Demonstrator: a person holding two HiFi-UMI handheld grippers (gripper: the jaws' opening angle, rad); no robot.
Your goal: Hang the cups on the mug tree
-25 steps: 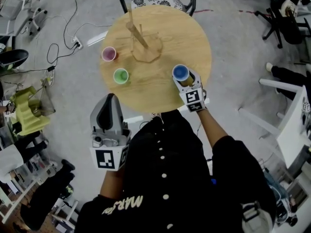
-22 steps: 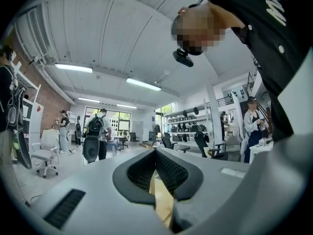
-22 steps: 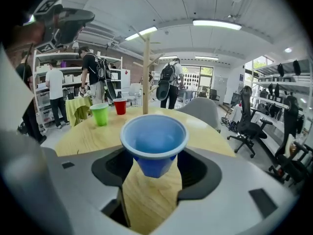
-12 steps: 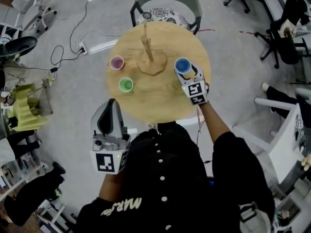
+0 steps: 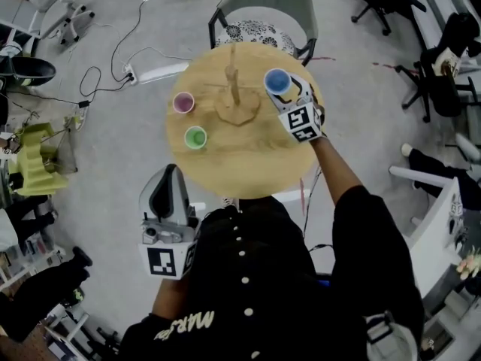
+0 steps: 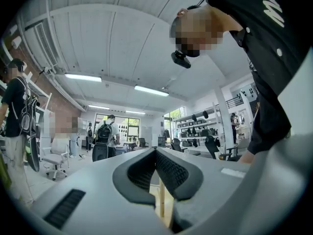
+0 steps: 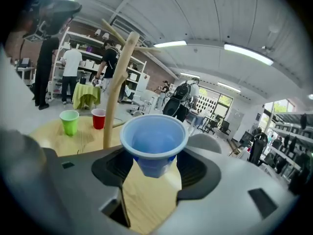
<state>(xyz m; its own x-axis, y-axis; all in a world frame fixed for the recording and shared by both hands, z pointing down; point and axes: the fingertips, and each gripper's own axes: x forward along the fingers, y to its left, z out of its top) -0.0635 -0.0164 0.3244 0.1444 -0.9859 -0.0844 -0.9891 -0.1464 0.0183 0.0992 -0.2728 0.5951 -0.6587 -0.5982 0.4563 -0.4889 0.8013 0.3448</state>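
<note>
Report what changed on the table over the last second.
The right gripper, shut on the blue cup, carried it from the table's near edge away from the person and up beside the mug tree. The pink cup and green cup stayed put, and the left gripper stayed shut and empty off the table.

Place: was an open-plan lab-cum-office | Floor: bare grey concrete floor (image 5: 105, 164) carried a white power strip (image 5: 128, 73) and trailing black cables (image 5: 90, 72) | Furniture: black swivel office chairs (image 5: 373, 6), white open shelving racks (image 6: 195, 124) | Overhead: long fluorescent strip lights (image 6: 151, 90) lit a white ribbed ceiling (image 6: 122, 33) | People: several stood about, one wearing a black backpack (image 6: 103, 132)
</note>
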